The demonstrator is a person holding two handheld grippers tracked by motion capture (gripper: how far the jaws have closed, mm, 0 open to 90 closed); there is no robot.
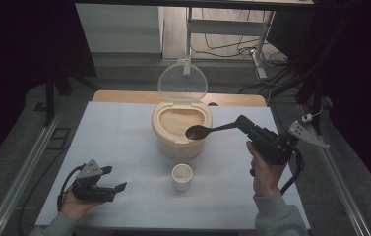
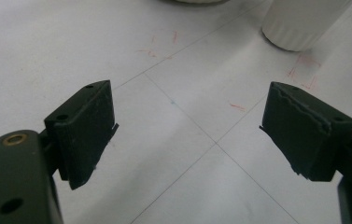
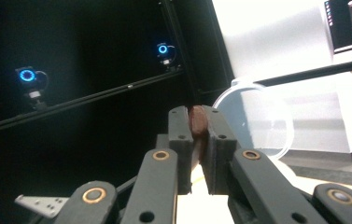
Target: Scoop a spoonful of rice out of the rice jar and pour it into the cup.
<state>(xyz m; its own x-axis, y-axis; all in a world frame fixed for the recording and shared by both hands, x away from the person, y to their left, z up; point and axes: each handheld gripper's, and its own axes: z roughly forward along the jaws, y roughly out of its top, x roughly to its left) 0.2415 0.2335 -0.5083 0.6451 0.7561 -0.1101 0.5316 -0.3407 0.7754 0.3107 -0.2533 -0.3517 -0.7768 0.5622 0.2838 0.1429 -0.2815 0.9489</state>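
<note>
Rice (image 1: 177, 121) filled the beige container (image 1: 159, 132) that stood at the middle of the desk (image 1: 114, 142), with its clear round lid (image 1: 182, 81) open and upright behind it. The right tool (image 1: 244, 124) was closed on the handle of a dark wooden spoon (image 1: 200, 132); in the right gripper view the handle end (image 3: 198, 119) sat pinched between the two jaws. The bowl of the spoon hung over the front right rim of the container, a little above the rice, and I could not tell if it carried any grains. A small white cup (image 1: 182, 176) stood just in front of the container, apart from it. The left tool (image 1: 116, 189) rested on the desk at the near left with its jaws wide apart and nothing between them, and the cup (image 2: 299, 23) showed ahead of it in its own view. I judged that the step in hand was scooping rice. The next move would need the spoon kept level, then carried toward the cup and tipped slowly, so that no grains fall on the desk.
</note>
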